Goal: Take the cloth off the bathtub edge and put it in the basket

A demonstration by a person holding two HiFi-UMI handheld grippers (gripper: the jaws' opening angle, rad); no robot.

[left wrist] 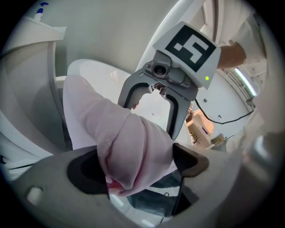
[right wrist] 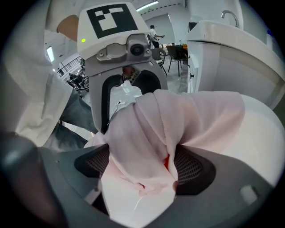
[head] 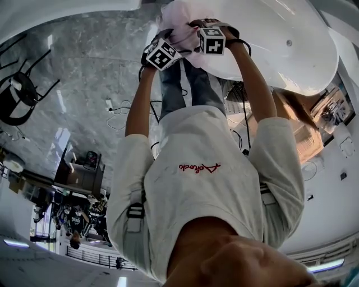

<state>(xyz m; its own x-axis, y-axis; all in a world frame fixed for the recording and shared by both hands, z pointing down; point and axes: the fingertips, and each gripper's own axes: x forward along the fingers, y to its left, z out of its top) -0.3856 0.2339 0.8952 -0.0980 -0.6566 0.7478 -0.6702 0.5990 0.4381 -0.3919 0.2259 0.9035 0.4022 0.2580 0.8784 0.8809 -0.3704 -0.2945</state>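
**Both tongs clamp pink cloth at bathtub rim**

Head view: A person in a white T-shirt [head: 213,185] with red script reaches both arms to the glossy white bathtub [head: 280,39]. The left gripper [head: 162,47] and right gripper [head: 213,33], each carrying a cube of black-and-white square markers, sit close side by side at a pale pink cloth [head: 179,14] bunched on the tub's rounded edge. The floor [head: 84,67] is grey and marbled.

Left gripper view: The left gripper [left wrist: 138,167] has its dark pads pressed on a thick, soft fold of the cloth [left wrist: 124,133], which fills the gap from one pad to the other. The fabric runs up and left from the pads onto the smooth curved rim of the bathtub [left wrist: 95,71]. The right gripper [left wrist: 149,116] stands just beyond, its grey arched jaws down on the same cloth.

Right gripper view: The right gripper [right wrist: 144,167] pinches a gathered, creased wad of the cloth [right wrist: 178,120] between mesh-textured black pads. The cloth spreads right over the white rim of the bathtub [right wrist: 262,133]. The left gripper [right wrist: 129,102] straddles the cloth just behind.
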